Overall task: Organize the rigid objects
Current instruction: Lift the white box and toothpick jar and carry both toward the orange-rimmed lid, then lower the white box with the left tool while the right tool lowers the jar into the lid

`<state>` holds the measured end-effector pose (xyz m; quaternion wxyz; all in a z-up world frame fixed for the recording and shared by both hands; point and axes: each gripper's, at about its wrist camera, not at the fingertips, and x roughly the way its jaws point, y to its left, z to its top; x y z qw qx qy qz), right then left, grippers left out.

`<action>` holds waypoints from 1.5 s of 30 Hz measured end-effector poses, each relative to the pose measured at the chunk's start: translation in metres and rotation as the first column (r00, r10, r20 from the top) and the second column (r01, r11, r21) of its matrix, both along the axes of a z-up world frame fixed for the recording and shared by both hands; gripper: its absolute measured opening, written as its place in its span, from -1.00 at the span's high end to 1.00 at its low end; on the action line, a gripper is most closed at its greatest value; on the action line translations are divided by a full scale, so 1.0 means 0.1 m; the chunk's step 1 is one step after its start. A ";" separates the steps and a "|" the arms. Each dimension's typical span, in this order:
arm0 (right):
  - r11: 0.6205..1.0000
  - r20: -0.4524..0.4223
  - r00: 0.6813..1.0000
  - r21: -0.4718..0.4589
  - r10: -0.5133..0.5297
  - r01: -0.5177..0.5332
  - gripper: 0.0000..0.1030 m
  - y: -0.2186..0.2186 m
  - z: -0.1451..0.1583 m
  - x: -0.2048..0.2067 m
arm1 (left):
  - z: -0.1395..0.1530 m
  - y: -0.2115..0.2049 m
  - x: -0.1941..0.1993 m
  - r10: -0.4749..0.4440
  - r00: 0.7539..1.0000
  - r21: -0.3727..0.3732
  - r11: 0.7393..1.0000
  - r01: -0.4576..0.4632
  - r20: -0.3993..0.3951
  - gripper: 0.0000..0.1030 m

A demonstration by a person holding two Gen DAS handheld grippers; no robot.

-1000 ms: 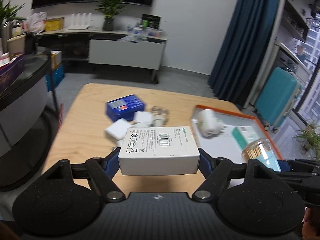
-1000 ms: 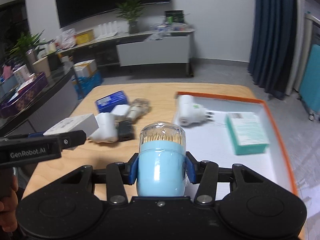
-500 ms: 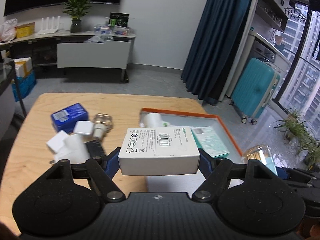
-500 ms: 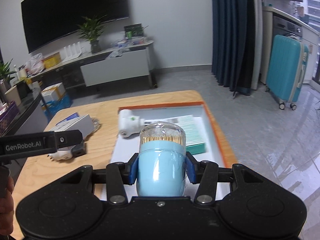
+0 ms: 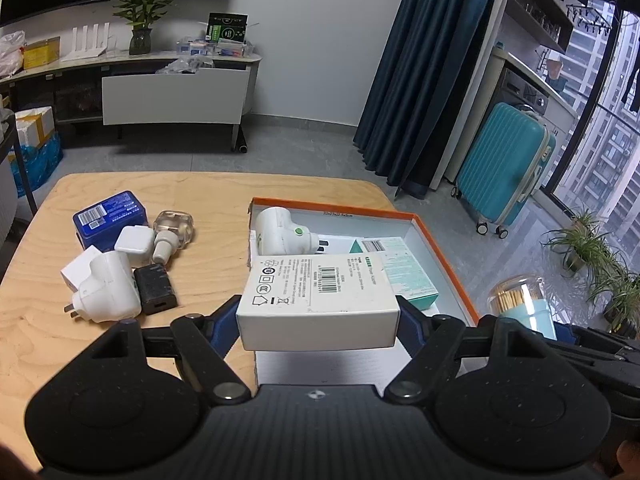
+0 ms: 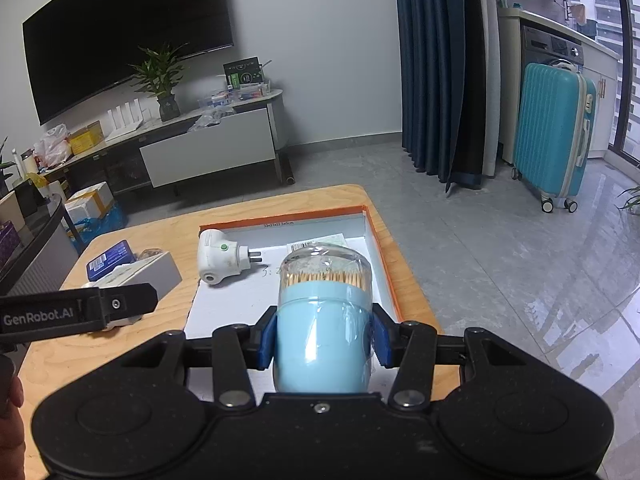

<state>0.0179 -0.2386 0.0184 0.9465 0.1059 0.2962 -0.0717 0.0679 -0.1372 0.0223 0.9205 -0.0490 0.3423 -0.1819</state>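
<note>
My left gripper [image 5: 318, 316] is shut on a white barcode box [image 5: 316, 296] and holds it above the near left part of the orange-rimmed tray [image 5: 448, 256]. My right gripper [image 6: 322, 338] is shut on a light blue toothpick holder [image 6: 324, 320] with a clear dome, above the tray [image 6: 378, 240]. A white plug adapter [image 5: 280, 232] and a teal box [image 5: 404, 272] lie in the tray. The toothpick holder also shows in the left wrist view [image 5: 520, 304], at the right. The white box shows in the right wrist view [image 6: 148, 272], at the left.
On the wooden table [image 5: 200, 200] left of the tray lie a blue tin [image 5: 108, 216], a clear glass bottle [image 5: 172, 232], two white adapters [image 5: 108, 288], and a black block [image 5: 155, 288]. A teal suitcase [image 5: 504, 164] stands on the floor to the right.
Both views swung to the right across the table. The tray has come under both grippers. Both grippers keep hold of their objects.
</note>
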 end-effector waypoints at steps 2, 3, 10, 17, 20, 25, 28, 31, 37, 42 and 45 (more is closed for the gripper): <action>1.000 0.002 1.000 0.001 -0.003 0.003 -0.10 -0.02 0.01 0.00 | 0.00 -0.03 0.01 -0.002 1.000 0.006 1.000 0.002 0.000 -0.53; 1.000 0.003 1.000 0.003 -0.005 0.005 -0.10 -0.03 0.01 0.00 | 0.00 -0.05 0.01 -0.005 1.000 0.011 1.000 0.005 0.000 -0.53; 1.000 0.011 1.000 -0.009 -0.002 0.002 -0.11 -0.04 0.04 0.01 | -0.01 -0.13 0.05 -0.010 1.000 0.035 0.999 0.010 -0.001 -0.53; 1.000 0.018 1.000 -0.006 0.003 -0.003 -0.11 -0.05 0.06 0.04 | -0.01 -0.19 0.05 -0.021 1.000 0.048 0.999 0.021 0.000 -0.53; 1.000 0.019 1.000 -0.007 0.004 -0.004 -0.11 -0.05 0.06 0.04 | -0.03 -0.21 0.05 -0.024 1.000 0.054 0.998 0.025 -0.005 -0.53; 1.000 0.019 1.000 -0.008 0.008 -0.008 -0.11 -0.04 0.08 0.07 | -0.04 -0.22 0.05 -0.026 1.000 0.060 0.998 0.026 -0.008 -0.53; 1.000 0.019 1.000 -0.008 0.009 -0.009 -0.11 -0.05 0.08 0.08 | -0.05 -0.23 0.05 -0.026 1.000 0.062 0.998 0.026 -0.011 -0.53; 1.000 0.018 1.000 -0.007 0.010 -0.010 -0.11 -0.04 0.07 0.08 | -0.07 -0.25 0.05 -0.028 0.999 0.066 0.997 0.029 -0.018 -0.53; 1.000 0.018 1.000 -0.012 0.021 -0.021 -0.11 -0.04 0.09 0.12 | -0.08 -0.27 0.05 -0.031 0.999 0.073 0.997 0.033 -0.020 -0.53; 1.000 0.018 1.000 -0.015 0.026 -0.025 -0.11 -0.05 0.10 0.13 | -0.09 -0.28 0.06 -0.032 0.999 0.076 0.997 0.034 -0.022 -0.53; 1.000 0.017 0.999 -0.013 0.027 -0.027 -0.11 -0.04 0.10 0.13 | -0.09 -0.28 0.06 -0.033 0.999 0.075 0.997 0.034 -0.022 -0.53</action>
